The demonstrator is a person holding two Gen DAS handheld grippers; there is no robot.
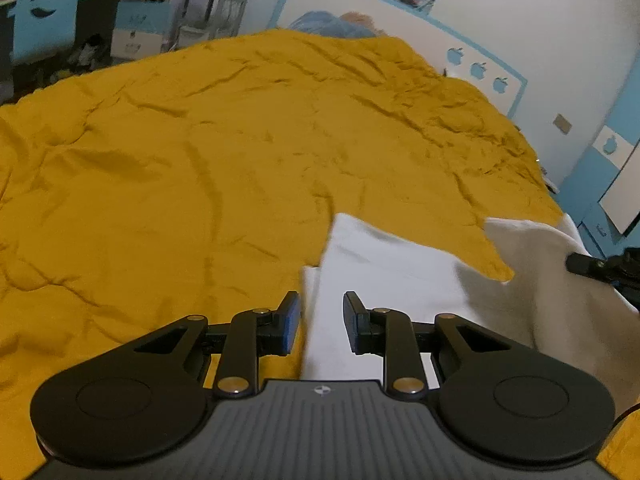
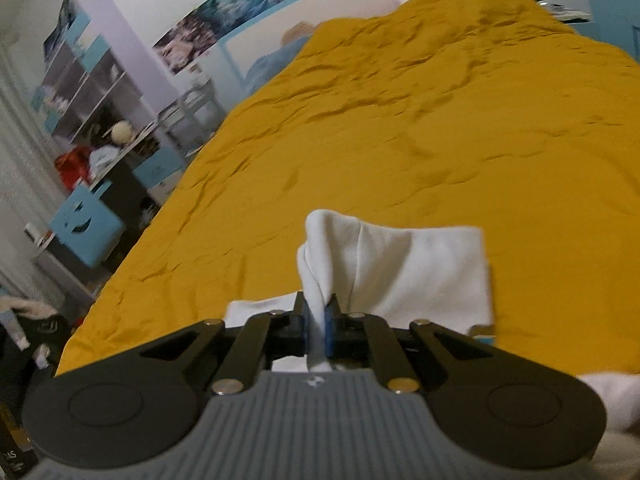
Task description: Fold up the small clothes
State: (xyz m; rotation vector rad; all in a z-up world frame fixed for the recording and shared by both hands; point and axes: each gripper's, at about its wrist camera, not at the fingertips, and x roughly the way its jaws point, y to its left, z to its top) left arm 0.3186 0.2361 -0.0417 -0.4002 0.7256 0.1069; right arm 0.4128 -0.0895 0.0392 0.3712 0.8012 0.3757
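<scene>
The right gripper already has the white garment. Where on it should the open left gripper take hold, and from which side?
Probably the garment's near left edge, which lies flat on the yellow bedspread just ahead of the left gripper. Come in from the left, sliding one finger under that edge. The right gripper is shut on a bunched fold, lifting the other side, so this edge is the free one.

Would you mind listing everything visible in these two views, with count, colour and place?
white garment: one, white, on the near part of the bed, one bunched edge lifted.
bedspread: one, mustard yellow, wrinkled, covering the bed.
smiley chair: one, light blue, by the desk left of the bed.
shelving: one unit, white and blue, against the left wall.
apple stickers: three, blue, on the headboard panel.
posters: a row, blue-toned, on the wall.
left gripper: one, black, open above the garment.
right gripper: one, black, pinching the garment.
</scene>
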